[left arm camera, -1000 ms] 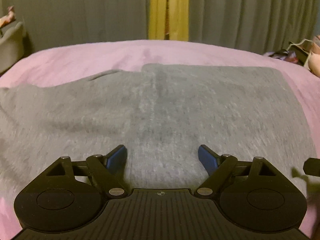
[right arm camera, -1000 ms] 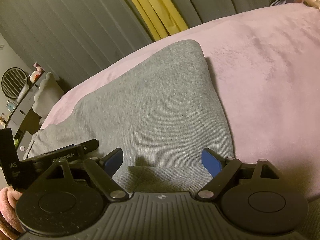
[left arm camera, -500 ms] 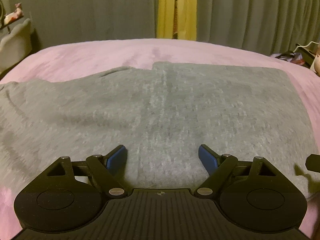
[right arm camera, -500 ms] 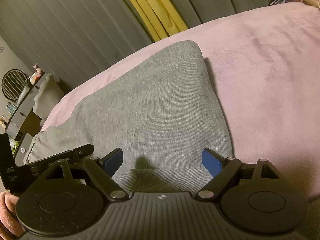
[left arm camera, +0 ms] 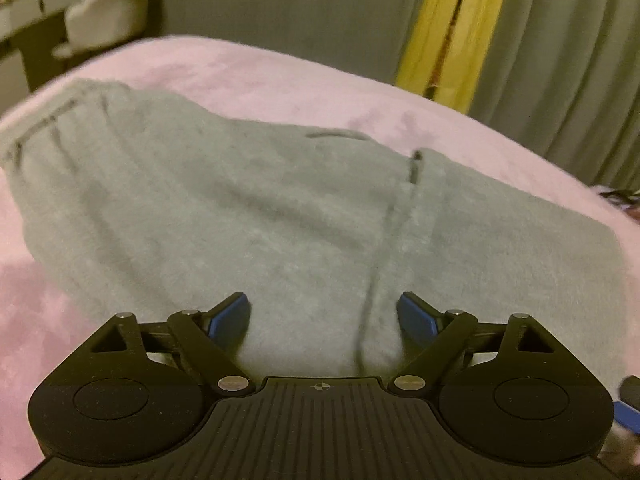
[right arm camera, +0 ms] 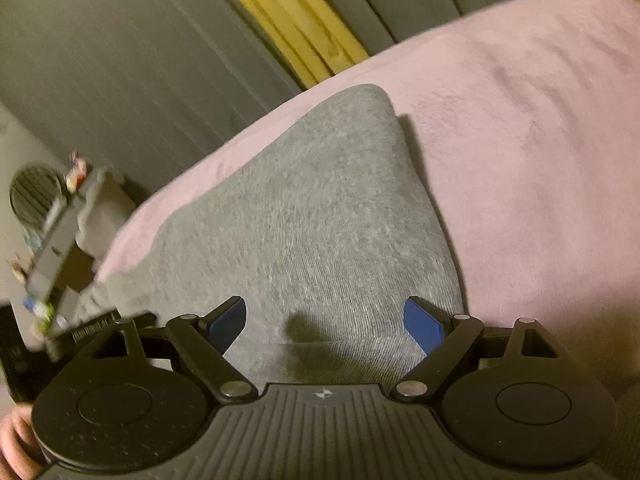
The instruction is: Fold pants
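Observation:
Grey pants [left arm camera: 280,216] lie spread flat on a pink bed [left arm camera: 280,72], with a folded layer edge running down the middle right. My left gripper [left arm camera: 323,316] is open and empty, low over the near edge of the pants. In the right wrist view the pants [right arm camera: 304,232] show a rounded far corner. My right gripper [right arm camera: 325,320] is open and empty over the near part of the cloth. The left gripper's body [right arm camera: 96,324] shows at the lower left of that view.
Grey curtains with a yellow strip [left arm camera: 452,28] hang behind the bed. A grey chair and desk [left arm camera: 104,20] stand at the far left. A dresser with small items [right arm camera: 48,248] stands left of the bed. Bare pink bedding [right arm camera: 540,160] lies right of the pants.
The left gripper has swung left and tilted, so the waistband end of the pants now shows. The right gripper has tilted slightly. Both stay open.

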A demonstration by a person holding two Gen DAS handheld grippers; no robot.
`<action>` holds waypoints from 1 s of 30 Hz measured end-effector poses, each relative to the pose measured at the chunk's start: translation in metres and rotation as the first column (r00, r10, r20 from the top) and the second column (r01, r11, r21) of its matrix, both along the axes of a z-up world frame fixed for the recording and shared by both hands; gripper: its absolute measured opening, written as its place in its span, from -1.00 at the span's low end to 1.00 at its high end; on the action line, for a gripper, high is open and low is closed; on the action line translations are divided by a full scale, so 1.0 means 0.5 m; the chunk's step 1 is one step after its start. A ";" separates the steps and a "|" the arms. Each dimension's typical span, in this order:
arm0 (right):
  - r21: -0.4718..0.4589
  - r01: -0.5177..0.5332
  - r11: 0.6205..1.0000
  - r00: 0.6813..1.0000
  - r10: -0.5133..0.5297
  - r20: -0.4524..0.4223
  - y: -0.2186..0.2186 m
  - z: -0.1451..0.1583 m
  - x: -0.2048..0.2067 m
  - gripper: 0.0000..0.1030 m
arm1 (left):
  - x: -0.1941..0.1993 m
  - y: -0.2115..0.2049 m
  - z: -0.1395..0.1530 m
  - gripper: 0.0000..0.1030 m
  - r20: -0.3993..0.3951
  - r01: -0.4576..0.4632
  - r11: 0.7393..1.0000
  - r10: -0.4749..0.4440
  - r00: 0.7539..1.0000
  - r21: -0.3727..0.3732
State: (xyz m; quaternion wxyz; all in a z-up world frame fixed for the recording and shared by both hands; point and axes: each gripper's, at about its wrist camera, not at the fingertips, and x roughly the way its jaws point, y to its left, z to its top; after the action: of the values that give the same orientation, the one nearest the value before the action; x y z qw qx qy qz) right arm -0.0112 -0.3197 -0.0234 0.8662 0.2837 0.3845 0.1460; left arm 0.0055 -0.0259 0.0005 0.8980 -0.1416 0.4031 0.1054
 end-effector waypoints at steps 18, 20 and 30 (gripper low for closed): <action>-0.008 -0.086 0.996 0.996 0.086 0.035 0.058 0.019 -0.038 0.10 | -0.018 -0.028 -0.008 0.69 0.005 0.129 0.970 -0.131 0.991 -0.207; -0.088 -0.069 0.994 0.995 0.075 0.070 0.067 0.026 -0.041 0.05 | -0.021 -0.055 -0.002 0.70 0.018 0.188 0.970 -0.188 0.982 -0.155; -0.180 -0.111 0.977 0.991 0.122 0.049 0.090 0.010 -0.025 0.11 | -0.015 -0.123 -0.015 0.88 -0.027 0.291 0.957 -0.290 0.957 0.011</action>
State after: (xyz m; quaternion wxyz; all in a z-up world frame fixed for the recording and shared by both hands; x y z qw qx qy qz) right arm -0.0238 -0.2749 -0.0186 0.8891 0.1779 0.3859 0.1702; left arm -0.0022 -0.0875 -0.0069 0.8997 -0.0730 0.4298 -0.0230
